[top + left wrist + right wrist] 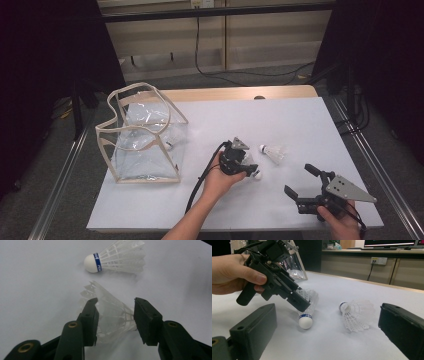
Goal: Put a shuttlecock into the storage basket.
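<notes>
Gripping feathery white shuttlecock (112, 315), cork-tipped

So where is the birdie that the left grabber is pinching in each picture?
High view: the pinched shuttlecock lies just right of centre, under the left gripper.
Left gripper view: its feathers sit low in the middle, between the two black jaws.
Right gripper view: left of centre, white cork pointing down, feathers in the jaws.
Shared landmark: the other shuttlecock lies loose beside it on the white table.
</notes>
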The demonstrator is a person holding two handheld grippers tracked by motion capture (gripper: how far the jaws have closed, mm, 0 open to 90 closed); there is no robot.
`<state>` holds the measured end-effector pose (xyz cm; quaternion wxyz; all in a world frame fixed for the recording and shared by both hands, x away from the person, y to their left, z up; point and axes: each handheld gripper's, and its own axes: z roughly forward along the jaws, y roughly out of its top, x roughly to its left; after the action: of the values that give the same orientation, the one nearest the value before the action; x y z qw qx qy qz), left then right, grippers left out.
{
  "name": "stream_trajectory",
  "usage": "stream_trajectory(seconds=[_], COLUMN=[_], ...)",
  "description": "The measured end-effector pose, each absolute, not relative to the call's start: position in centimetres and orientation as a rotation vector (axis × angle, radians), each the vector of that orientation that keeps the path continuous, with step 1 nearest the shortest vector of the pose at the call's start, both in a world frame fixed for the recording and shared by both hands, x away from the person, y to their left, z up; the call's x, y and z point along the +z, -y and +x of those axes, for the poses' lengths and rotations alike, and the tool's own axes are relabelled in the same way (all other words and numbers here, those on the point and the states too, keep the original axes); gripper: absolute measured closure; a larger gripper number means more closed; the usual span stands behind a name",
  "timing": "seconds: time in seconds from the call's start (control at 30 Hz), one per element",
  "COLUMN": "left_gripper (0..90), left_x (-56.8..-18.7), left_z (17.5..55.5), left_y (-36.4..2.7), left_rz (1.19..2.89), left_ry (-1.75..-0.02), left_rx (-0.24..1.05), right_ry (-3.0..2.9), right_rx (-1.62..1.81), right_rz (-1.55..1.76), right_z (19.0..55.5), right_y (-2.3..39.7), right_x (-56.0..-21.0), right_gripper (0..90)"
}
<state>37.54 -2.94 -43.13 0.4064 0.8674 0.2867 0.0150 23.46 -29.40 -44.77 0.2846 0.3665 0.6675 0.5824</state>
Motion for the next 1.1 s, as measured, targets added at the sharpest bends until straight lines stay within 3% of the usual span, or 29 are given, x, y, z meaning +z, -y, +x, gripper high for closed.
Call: stream_trajectory(seconds=[0.2,0.47,0.73,1.1], left_gripper=[66.2,72.1,85.7,89.3], left_x=[-42.9,-42.8,-42.6,-42.1], left_z=[37.7,37.7,37.8,37.8], left_y=[2.4,2.0,1.7,1.4], left_rz=[2.184,2.167,2.155,2.147], left_ry=[-0.743,-0.769,-0.760,-0.772], left_rx=[-0.045,-0.139,-0.272,-0.328], right_ry=[-1.789,-1.786,-1.786,-1.785], right_rx=[1.554,1.557,1.554,1.557], right_rz=[0.982,0.979,0.980,0.976], right_z=[23.5,23.5,23.5,23.5], right_y=[29.4,29.4,29.4,29.5], right_x=[-44.8,-44.8,-44.8,-44.8], right_gripper=[1.7,1.8,1.8,1.8])
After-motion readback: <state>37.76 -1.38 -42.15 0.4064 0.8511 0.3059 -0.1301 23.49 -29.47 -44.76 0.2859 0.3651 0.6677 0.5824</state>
